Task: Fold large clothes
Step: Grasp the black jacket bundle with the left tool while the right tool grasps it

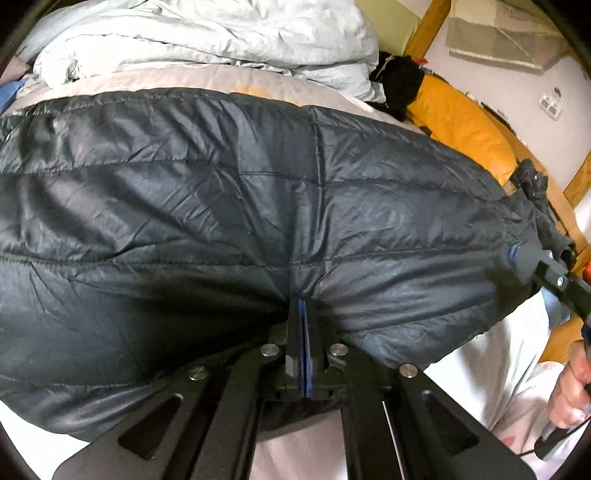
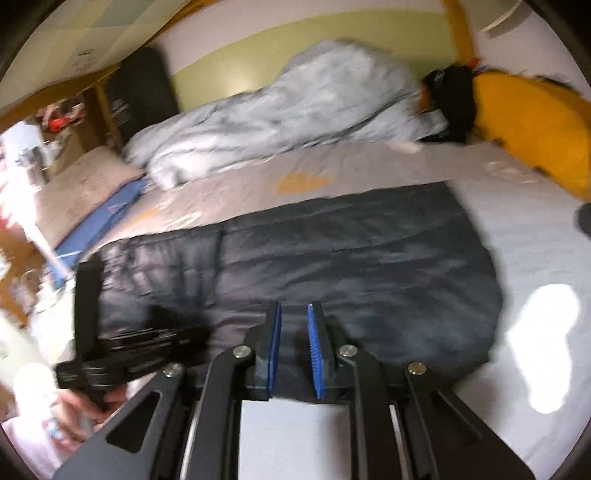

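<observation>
Across the near half of the pale grey bed sheet (image 2: 517, 236) lies a large black quilted puffer jacket (image 1: 221, 206), spread flat with its stitched panels running left to right. Its near hem bunches into folds where the left gripper (image 1: 303, 314) pinches it: the two black fingers with blue pads are pressed together on a ridge of the shiny fabric. At the right edge of the left wrist view, the right gripper (image 1: 517, 254) meets the jacket's right end, and the person's right hand (image 1: 570, 384) grips its handle near the frame's lower right corner.

From the right wrist view, which is blurred, the right gripper (image 2: 294, 321) has its blue-padded fingers standing apart with a gap between them, nothing held, hovering just above the jacket's (image 2: 332, 258) near edge. To the left in that view the left gripper's black body (image 2: 110, 350) reaches over the jacket's left part, with the person's left hand (image 2: 92, 402) below it.

Beyond the jacket, at the far side of the bed, a crumpled pale blue-grey duvet (image 1: 207, 37) is heaped against the wall. To the far right sit a black bundle of cloth (image 1: 399, 81) and a mustard-yellow padded garment (image 1: 461, 125), next to a wooden bed frame (image 1: 424, 33). A blue flat item (image 2: 107, 218) lies at the far left of the bed.
</observation>
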`<move>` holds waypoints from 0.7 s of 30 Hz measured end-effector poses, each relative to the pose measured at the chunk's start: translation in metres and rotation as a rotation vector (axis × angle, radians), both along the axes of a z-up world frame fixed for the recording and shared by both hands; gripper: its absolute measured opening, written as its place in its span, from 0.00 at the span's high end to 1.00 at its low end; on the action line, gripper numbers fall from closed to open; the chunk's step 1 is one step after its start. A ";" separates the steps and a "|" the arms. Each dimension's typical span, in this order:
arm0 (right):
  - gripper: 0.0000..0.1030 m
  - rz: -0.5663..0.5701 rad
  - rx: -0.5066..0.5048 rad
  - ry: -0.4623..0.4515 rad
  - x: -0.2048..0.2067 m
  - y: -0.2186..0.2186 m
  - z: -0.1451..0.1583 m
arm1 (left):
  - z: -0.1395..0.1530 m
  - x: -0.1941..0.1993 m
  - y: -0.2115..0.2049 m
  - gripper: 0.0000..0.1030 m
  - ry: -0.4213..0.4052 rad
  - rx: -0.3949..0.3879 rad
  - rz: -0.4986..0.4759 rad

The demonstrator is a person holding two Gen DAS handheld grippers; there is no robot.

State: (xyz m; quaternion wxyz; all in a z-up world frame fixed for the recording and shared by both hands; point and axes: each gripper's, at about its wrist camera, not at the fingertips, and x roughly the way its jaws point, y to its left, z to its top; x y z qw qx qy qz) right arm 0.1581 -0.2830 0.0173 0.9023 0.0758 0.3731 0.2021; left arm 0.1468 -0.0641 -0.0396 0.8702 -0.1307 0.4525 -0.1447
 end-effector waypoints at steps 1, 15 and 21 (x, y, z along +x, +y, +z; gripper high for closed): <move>0.87 0.042 0.016 0.036 0.005 0.009 0.001 | -0.002 -0.002 0.004 0.97 -0.005 -0.024 0.007; 0.97 0.135 -0.169 0.364 0.100 0.131 -0.056 | -0.019 -0.013 0.028 0.97 -0.012 -0.149 0.029; 1.00 0.044 -0.170 0.384 0.147 0.141 -0.057 | -0.028 -0.021 0.038 0.97 -0.024 -0.226 0.040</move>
